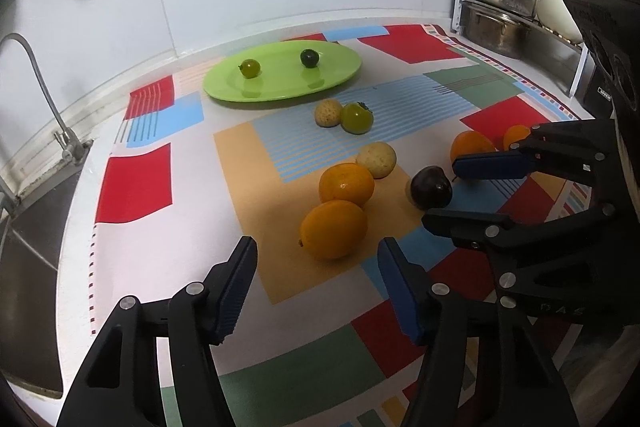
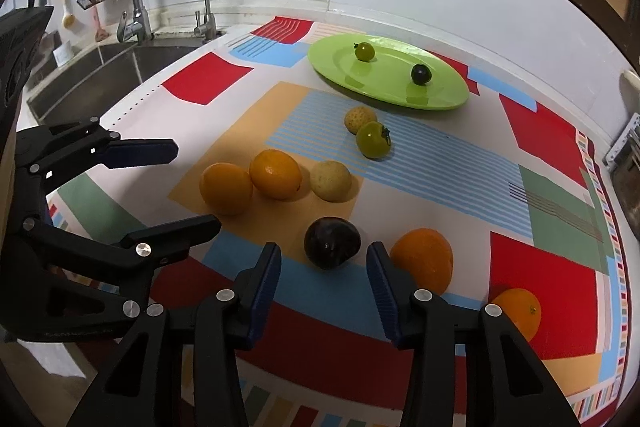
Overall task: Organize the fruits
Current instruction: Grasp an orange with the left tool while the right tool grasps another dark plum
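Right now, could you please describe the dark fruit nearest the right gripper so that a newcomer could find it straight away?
Start at the green plate at the back of the patterned mat, then come forward past the two oranges lying together. The dark plum sits just ahead of the open right gripper. It is the only large, near-black fruit off the plate, beside an orange.

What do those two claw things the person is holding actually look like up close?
Both the left gripper and the right gripper are matte black plastic claws built from jointed links pinned with round silver rivets. Each has two fingers faced with ribbed dark blue pads. No cables or sleeves show; faint embossed lettering on one body is unreadable.
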Demonstrator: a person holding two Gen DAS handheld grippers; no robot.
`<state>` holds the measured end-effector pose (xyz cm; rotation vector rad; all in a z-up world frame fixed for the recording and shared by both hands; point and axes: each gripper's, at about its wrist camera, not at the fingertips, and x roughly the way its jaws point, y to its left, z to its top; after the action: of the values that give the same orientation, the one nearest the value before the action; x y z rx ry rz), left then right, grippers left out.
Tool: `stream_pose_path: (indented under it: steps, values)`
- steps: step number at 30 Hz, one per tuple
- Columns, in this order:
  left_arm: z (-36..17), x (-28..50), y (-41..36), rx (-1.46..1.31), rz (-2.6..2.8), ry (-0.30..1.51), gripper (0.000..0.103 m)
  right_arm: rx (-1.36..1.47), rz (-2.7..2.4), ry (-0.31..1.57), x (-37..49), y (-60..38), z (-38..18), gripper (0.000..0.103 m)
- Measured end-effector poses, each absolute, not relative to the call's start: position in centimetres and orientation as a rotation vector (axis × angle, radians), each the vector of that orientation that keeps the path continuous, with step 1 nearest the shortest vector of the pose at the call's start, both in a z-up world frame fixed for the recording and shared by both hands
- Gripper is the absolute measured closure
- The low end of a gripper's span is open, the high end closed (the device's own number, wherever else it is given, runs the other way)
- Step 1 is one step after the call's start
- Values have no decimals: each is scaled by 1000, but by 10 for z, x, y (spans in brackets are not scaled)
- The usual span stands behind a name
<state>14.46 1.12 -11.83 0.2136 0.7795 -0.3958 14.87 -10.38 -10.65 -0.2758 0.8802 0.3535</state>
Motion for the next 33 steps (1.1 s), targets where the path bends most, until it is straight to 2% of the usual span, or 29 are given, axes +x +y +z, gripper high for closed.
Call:
stream_pose_path:
  steps: [8, 16, 21, 33]
  values:
    - [-122, 155, 12, 159, -421, 816, 53, -280, 355, 885, 156, -102, -111, 60]
    - [-122, 161, 10, 140, -418, 820, 55, -271, 352, 899, 162, -104, -115, 69]
    - [-123, 163, 8, 123, -420, 832, 65, -259, 354, 901, 163, -104, -115, 70]
    - [-108, 153, 14, 91, -371, 820, 65, -195, 374, 896, 160, -108, -105, 70]
